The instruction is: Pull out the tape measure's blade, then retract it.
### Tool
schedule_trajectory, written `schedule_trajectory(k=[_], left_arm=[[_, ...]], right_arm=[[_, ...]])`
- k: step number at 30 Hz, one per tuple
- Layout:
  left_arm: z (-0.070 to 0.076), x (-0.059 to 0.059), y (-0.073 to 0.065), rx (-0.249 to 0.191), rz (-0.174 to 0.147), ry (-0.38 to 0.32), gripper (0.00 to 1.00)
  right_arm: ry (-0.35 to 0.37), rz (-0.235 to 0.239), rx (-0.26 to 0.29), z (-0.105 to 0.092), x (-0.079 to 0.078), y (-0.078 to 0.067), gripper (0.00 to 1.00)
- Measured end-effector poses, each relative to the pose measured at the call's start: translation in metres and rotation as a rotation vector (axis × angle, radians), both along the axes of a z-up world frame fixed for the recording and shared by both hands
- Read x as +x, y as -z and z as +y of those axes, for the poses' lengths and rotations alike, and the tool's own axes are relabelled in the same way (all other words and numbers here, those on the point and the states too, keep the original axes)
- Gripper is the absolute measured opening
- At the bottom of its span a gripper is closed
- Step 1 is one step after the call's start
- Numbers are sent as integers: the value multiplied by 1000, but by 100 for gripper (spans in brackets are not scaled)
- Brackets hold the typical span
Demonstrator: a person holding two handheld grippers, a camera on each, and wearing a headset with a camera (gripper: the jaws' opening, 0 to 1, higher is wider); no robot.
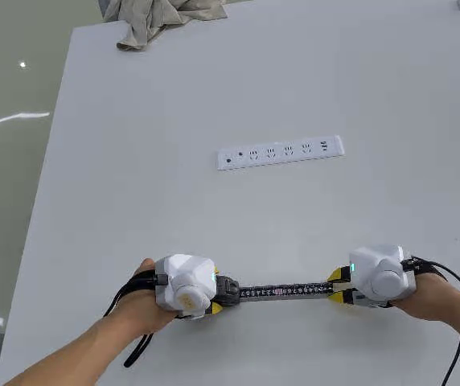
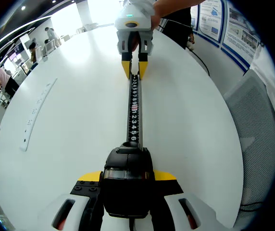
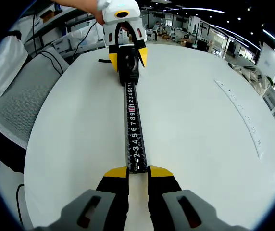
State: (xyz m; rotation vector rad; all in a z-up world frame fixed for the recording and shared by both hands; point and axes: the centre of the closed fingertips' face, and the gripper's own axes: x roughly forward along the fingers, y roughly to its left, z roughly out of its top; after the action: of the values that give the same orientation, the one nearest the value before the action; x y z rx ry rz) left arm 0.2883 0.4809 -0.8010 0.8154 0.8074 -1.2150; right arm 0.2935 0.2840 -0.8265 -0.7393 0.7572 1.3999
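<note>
Tape measure (image 2: 128, 180), near the table's (image 1: 214, 96) front edge: case clamped in left gripper (image 1: 216, 293), blade (image 1: 286, 290) extended a short length, tip pinched by right gripper (image 1: 338, 286); pull-out seemingly begun, retraction outstanding.

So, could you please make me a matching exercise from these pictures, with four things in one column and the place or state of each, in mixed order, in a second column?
Things:
1. tape measure case
2. blade
3. power strip
4. cloth

Places or states:
A. crumpled at the far edge of the table
B. pulled out, its end held in the right claw
C. lying flat in the middle of the table, untouched
D. gripped in the left claw

Pairs: 1-D, 2-B, 3-C, 4-A
</note>
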Motion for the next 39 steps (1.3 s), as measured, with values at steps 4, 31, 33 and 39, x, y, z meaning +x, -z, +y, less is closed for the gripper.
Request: schedule_trajectory(k=[4,31,33,39], left_arm=[[0,0,0,0,1,0,34],[0,1,1,7,3,0,34],[0,1,1,8,3,1,34],[0,1,1,9,4,1,34]], right_arm=[[3,-4,-8,-8,0,-1,14],[38,-1,-32,-47,2,-3,14],[40,-1,-33,-49,2,-3,14],[44,-2,-34,-54,3,-2,14]])
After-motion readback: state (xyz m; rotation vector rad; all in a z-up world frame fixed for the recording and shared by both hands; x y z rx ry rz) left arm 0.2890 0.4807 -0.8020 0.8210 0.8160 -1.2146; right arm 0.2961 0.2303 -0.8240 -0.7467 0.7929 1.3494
